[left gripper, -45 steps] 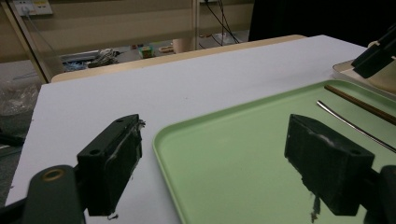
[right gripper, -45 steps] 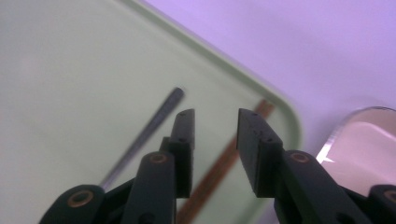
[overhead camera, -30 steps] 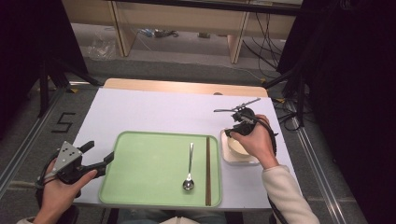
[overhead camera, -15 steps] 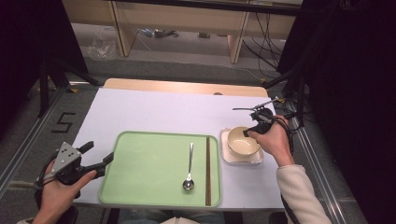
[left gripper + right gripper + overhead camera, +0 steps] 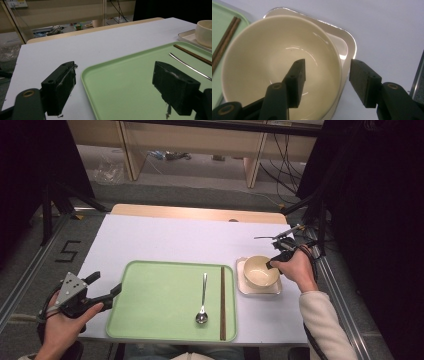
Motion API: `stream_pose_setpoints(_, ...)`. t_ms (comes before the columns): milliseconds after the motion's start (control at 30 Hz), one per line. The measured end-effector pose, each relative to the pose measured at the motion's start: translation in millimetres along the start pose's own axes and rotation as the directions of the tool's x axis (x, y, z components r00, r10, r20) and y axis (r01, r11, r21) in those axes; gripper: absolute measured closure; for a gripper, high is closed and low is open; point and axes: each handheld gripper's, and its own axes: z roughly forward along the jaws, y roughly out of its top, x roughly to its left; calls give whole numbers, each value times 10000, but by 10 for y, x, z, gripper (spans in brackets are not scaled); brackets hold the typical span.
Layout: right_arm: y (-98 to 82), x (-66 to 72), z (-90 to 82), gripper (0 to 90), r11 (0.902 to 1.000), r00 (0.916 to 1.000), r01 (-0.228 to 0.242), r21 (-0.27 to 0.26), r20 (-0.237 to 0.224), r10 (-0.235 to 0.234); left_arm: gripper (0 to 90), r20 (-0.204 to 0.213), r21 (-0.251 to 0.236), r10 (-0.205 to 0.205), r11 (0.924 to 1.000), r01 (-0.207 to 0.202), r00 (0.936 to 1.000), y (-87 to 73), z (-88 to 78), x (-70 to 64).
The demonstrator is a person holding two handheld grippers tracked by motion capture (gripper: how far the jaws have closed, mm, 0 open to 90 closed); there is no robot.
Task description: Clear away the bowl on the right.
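Observation:
A cream bowl [image 5: 260, 271] [image 5: 274, 57] sits on a white square plate [image 5: 245, 291] [image 5: 347, 42], just right of a green tray [image 5: 150, 320]. My right gripper [image 5: 272, 265] [image 5: 327, 66] is at the bowl's right side. Its jaws have just been opening and now straddle the rim, one inside the bowl and one outside, with gaps on both sides. A metal spoon [image 5: 203, 295] and brown chopsticks [image 5: 222, 302] lie on the tray. My left gripper [image 5: 106, 283] [image 5: 115, 68] hovers open over the tray's left edge [image 5: 125, 82], holding nothing.
A white sheet [image 5: 175, 240] covers the table, with a wooden strip [image 5: 200, 213] along the far edge. A metal rail and cables [image 5: 315, 245] run close to the table's right side. The left gripper view also shows the spoon [image 5: 190, 66], chopsticks [image 5: 192, 53] and bowl [image 5: 205, 32].
My right hand has slid to the right, from above the bowl to its right rim, uncovering the bowl. Its jaws stand wider. The left hand has not moved.

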Motion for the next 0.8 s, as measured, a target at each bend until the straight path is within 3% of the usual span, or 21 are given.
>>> stream_pose_setpoints(33, -2, -21, 19, 485, 9997, 9997, 230, -32, 16, -230, 185, 34, 29, 17, 10000, -17, 10000, -3, 3, -3)
stream_pose_setpoints(67, 4, 8, 16, 491, 9994, 9997, -232, 237, 131, 229, 185, 62, 72, 5, 10000, -5, 10000, -6, 6, -2)
stream_pose_setpoints(133, -9, -16, 52, 501, 9996, 9998, -141, 245, 176, 137, 185, 89, 21, 18, 10000, -18, 10000, -3, 4, 2)
stream_pose_setpoints(167, 2, 8, 48, 503, 9974, 9986, -498, 519, 205, 488, 185, 102, -10, 24, 10000, -24, 9999, -2, 0, 0)
stream_pose_setpoints(200, -5, -39, 80, 511, 9992, 9999, -60, 399, 126, 55, 185, 121, -31, 3, 10000, -2, 9999, -2, -2, -1)
stream_pose_setpoints(300, -2, -86, 138, 530, 9981, 9996, 270, 552, 62, -274, 185, 105, -32, 20, 10000, -19, 9999, -1, -5, 0)
stream_pose_setpoints(367, 18, -69, 147, 558, 9950, 9998, -151, 984, -130, 165, 185, 108, -16, 24, 10000, -24, 9999, 0, -2, -4)
stream_pose_setpoints(400, 19, -83, 177, 566, 9939, 9990, 19, 1104, -446, 30, 185, 113, -3, 57, 10000, -57, 9999, 1, 1, -5)
stream_pose_setpoints(467, 27, -36, 210, 584, 9925, 9998, -180, 1209, -18, 183, 185, 119, 9, 57, 10000, -57, 9999, 1, 5, -6)
stream_pose_setpoints(533, 33, -40, 256, 593, 9914, 10000, 43, 1309, -82, -33, 185, 108, 15, 61, 10000, -61, 9999, 1, 5, -7)
stream_pose_setpoints(633, 48, -61, 304, 616, 9889, 9985, 192, 1474, -545, -112, 185, 99, 5, 51, 10000, -51, 9999, 0, 0, -5)
stream_pose_setpoints(767, 61, -58, 345, 649, 9873, 9980, 239, 1572, -608, -145, 185, 113, -12, 38, 10000, -38, 9999, -1, -2, -4)
stream_pose_setpoints(800, 66, -64, 360, 664, 9877, 9978, 487, 1489, -520, -414, 185, 115, -10, 41, 10000, -41, 9999, 0, -2, -4)
